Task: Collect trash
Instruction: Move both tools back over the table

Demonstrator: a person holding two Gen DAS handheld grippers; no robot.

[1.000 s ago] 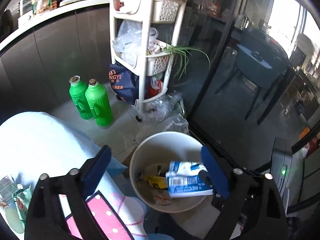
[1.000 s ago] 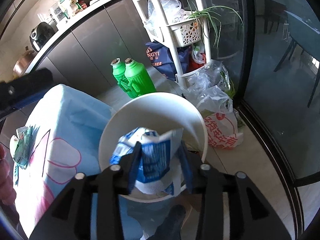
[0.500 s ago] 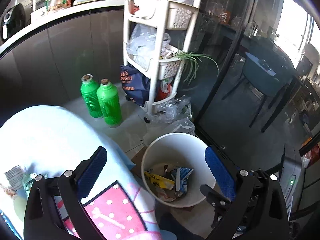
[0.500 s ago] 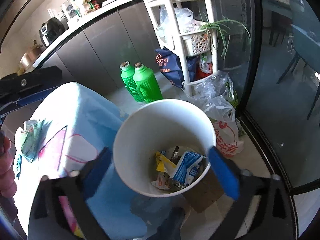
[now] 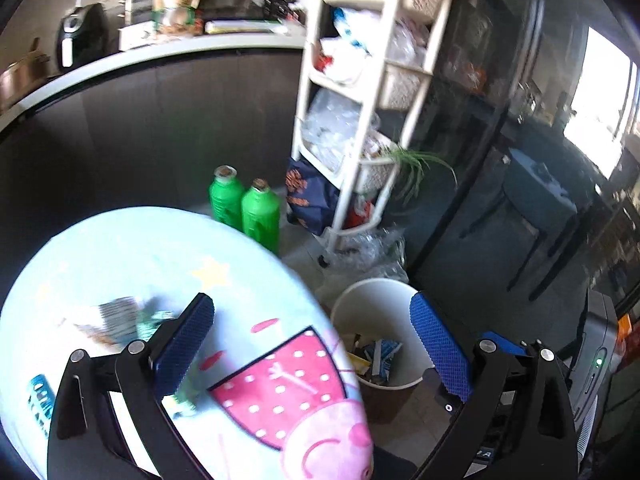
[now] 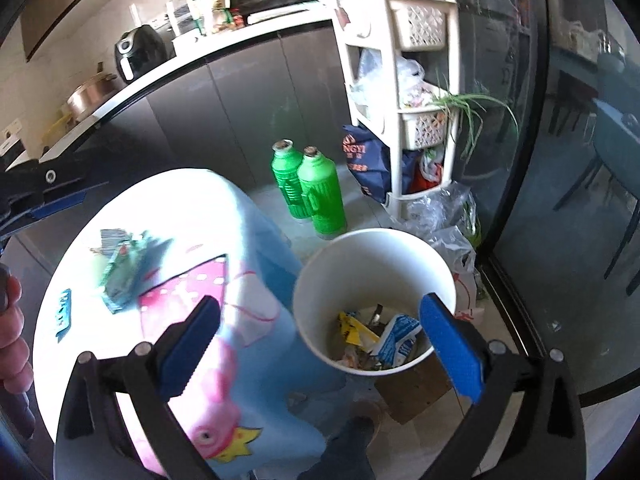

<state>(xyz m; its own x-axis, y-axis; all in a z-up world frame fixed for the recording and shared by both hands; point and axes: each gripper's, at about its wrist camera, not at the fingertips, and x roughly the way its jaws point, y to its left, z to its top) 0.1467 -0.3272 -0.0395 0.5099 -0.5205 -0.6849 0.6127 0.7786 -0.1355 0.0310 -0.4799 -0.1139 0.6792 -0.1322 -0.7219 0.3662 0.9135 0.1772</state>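
A white bin stands on the floor beside a round table with a blue cartoon cloth. Inside the bin lie a blue-and-white packet and a yellow wrapper. My right gripper hangs open above the bin's near rim, nothing between its blue pads. My left gripper is open too, over the table's edge, with the bin to its right. Blurred green and white wrappers lie on the cloth, and a small blue packet lies near them; the wrappers show in the left wrist view too.
Two green bottles stand on the floor behind the bin. A white tiered rack with bags stands by a glass door, crumpled plastic bags at its foot. A dark cabinet with a worktop runs behind. A person's hand shows at left.
My right gripper let go of the blue-and-white packet, which dropped into the bin, and its jaws spread wide. Both grippers rose and swung back toward the table.
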